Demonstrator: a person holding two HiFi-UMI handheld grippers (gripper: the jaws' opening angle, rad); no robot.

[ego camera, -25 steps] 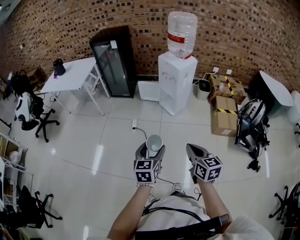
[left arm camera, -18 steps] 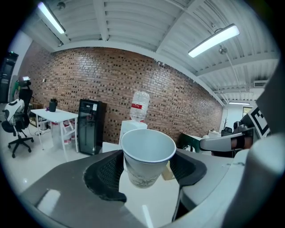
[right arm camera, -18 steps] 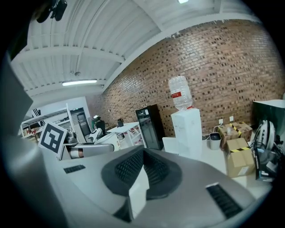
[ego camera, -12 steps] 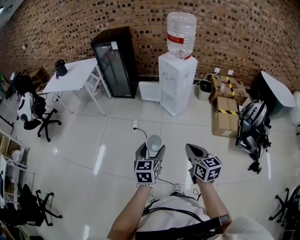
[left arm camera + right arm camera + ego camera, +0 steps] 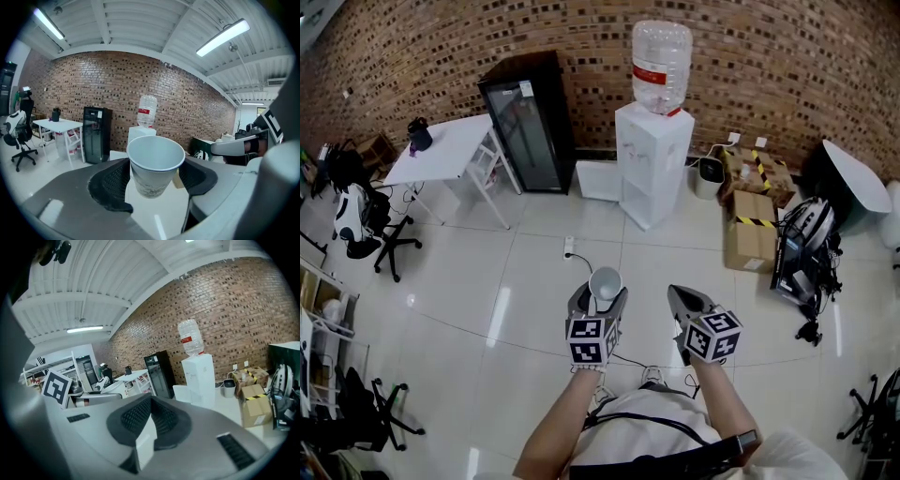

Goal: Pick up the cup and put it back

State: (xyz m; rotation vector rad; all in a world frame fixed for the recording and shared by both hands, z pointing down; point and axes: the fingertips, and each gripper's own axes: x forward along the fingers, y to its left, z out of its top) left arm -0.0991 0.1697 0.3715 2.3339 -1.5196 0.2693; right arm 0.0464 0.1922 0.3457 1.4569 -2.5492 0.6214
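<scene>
At lower centre of the head view, above the glossy white tiled floor (image 5: 487,281): one white paper cup (image 5: 606,282), upright, mouth up. Its inside shows only bare white wall in the left gripper view, and a faint grey print marks its lower side. The cup stands between the black ribbed pads (image 5: 110,183) of the left gripper (image 5: 600,298), which press on its sides from left and right. The rim rises above the jaws and the base hangs free over the floor. Just to the right in the frame is the right gripper (image 5: 686,302), jaws brought together with nothing between them, apart from the cup. At upper centre, against the red brick wall (image 5: 787,66), is a white box-shaped water dispenser (image 5: 652,159). It carries an inverted clear plastic bottle with a red label (image 5: 662,66); the level inside cannot be told. To its left is a black glass-door cooler cabinet (image 5: 528,122), contents not legible. At upper left, a white folding table (image 5: 441,150) bears a small dark jug (image 5: 418,134). At right of centre are brown cardboard boxes (image 5: 748,230), closed, with black-and-yellow tape.
</scene>
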